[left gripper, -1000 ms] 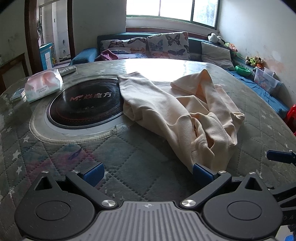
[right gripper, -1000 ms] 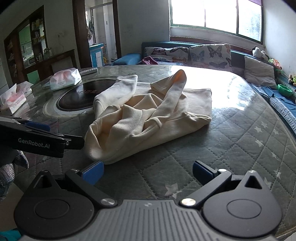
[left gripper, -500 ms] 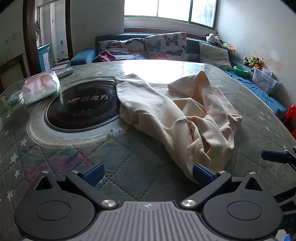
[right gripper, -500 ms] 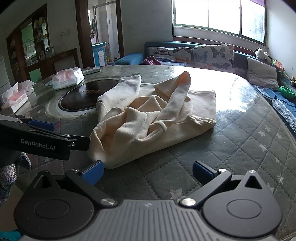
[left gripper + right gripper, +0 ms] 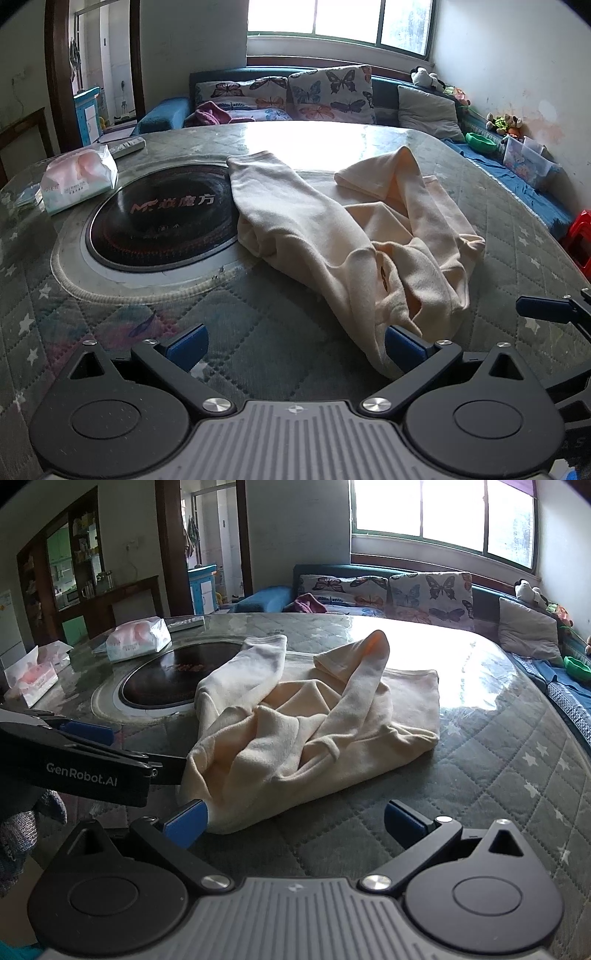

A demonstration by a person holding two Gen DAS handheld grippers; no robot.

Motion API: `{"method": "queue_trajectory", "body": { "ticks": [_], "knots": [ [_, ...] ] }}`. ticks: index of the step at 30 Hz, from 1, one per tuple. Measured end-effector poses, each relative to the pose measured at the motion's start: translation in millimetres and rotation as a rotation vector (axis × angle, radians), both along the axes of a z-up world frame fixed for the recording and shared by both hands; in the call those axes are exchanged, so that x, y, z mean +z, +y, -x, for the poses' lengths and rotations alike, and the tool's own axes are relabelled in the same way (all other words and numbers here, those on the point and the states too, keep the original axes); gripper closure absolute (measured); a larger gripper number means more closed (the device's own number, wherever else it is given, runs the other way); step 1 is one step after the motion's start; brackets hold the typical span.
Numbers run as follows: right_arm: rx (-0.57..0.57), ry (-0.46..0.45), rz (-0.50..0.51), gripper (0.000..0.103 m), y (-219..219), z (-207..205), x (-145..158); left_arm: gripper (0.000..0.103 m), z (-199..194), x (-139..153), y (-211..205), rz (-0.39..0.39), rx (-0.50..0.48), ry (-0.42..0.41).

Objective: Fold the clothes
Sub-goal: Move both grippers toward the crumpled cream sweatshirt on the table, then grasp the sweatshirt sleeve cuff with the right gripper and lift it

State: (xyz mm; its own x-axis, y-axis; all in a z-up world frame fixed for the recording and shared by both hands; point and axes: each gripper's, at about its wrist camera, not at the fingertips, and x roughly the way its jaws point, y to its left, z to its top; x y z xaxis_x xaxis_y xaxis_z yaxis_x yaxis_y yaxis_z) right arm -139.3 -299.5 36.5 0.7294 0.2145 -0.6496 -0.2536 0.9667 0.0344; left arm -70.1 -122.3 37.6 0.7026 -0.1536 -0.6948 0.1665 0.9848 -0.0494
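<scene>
— So where do we stand with the cream garment (image 5: 354,236)?

— Rumpled in a heap on the quilted table (image 5: 258,343), one sleeve draped over the black hob (image 5: 162,218). Our left gripper (image 5: 295,341) and right gripper (image 5: 293,821) both gape wide, holding nothing, at its near hem.

— Then we'd pinch one layer only and pull it flat.

— Rightward there's bare table; the tissue pack (image 5: 79,177) crowds the left.

Bare quilted table cover (image 5: 491,775) lies open ahead-right of the right gripper (image 5: 295,821). The crumpled cream garment (image 5: 306,731) blocks ahead-left, touching its left finger. The left gripper (image 5: 110,760) crowds that side.
</scene>
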Motion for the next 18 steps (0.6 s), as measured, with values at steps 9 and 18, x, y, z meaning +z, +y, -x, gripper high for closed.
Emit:
{"method": "queue_trajectory", "body": {
  "ticks": [9,18],
  "knots": [
    [0.009,-0.008,0.004,0.007,-1,-13,5,0.001,-10,6,-1,0.001,-0.014,-0.018],
    [0.016,-0.012,0.003,0.016,-7,-36,12,0.01,-38,18,-4,0.01,-0.049,-0.045]
  ]
}}
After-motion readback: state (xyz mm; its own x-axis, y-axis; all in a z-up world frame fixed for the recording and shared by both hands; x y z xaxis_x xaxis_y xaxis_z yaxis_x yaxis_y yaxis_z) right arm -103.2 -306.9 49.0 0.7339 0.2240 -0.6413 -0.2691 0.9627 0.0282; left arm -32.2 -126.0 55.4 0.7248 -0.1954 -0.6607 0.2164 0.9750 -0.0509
